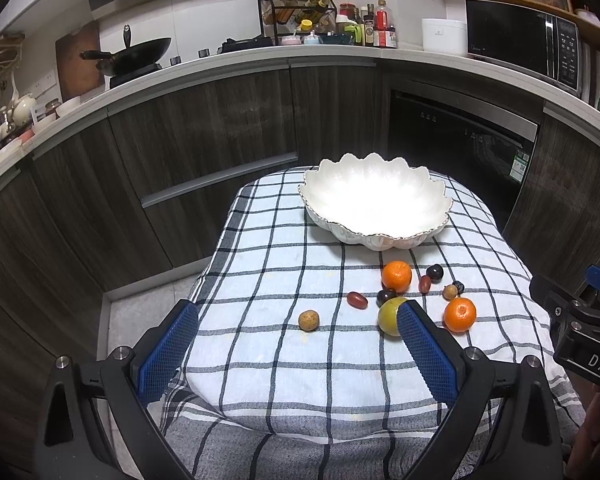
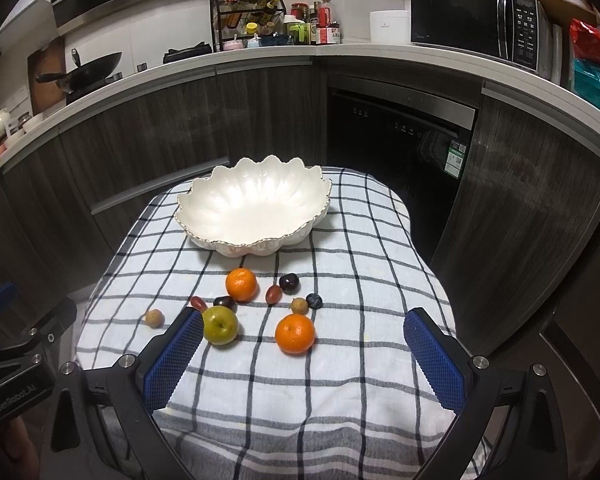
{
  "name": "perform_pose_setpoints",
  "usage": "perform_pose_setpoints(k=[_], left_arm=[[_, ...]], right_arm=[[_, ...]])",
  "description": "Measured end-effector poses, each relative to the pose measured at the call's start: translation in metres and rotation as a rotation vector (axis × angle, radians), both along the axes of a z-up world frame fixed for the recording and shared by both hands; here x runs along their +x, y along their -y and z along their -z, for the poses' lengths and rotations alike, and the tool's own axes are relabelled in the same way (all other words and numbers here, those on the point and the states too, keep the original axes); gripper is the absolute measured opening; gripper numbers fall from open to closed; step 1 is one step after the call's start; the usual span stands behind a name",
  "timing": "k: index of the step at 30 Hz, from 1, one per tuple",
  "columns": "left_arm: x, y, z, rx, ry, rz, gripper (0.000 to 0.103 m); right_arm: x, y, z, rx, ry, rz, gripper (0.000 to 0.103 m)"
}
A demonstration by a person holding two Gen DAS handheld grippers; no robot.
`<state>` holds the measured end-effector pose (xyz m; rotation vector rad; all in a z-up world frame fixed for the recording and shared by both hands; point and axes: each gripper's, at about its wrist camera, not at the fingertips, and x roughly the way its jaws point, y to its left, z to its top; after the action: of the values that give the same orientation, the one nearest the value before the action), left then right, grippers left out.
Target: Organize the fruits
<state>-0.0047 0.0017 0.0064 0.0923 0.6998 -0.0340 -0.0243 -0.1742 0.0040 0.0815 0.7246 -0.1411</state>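
A white scalloped bowl point(image 1: 374, 204) point(image 2: 252, 208) sits empty at the far end of a checked cloth. Loose fruit lies in front of it: two oranges point(image 1: 397, 276) point(image 1: 459, 314) point(image 2: 241, 284) point(image 2: 295, 333), a green apple point(image 1: 390, 315) point(image 2: 220, 325), dark plums point(image 1: 435, 272) point(image 2: 289, 283), red grape tomatoes point(image 1: 357, 300) point(image 2: 273, 294) and a small brown fruit point(image 1: 309, 320) point(image 2: 155, 318). My left gripper point(image 1: 300, 316) is open and empty above the cloth's near left. My right gripper point(image 2: 304, 324) is open and empty, with the near orange between its fingers' line.
The small table point(image 1: 284, 360) stands in a kitchen with dark cabinets and a dishwasher point(image 2: 400, 152) behind. The counter holds a wok point(image 1: 140, 54), a spice rack point(image 1: 296, 12) and a microwave point(image 2: 476, 24). The floor drops off left of the table.
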Motion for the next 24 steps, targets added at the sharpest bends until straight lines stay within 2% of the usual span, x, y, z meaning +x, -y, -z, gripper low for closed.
perform_pose_setpoints(k=[24], left_arm=[[-0.0064, 0.0035, -0.0069, 0.008, 0.037, 0.004, 0.102]], right_arm=[[-0.0045, 0.0012, -0.0067, 0.004, 0.03, 0.0, 0.102]])
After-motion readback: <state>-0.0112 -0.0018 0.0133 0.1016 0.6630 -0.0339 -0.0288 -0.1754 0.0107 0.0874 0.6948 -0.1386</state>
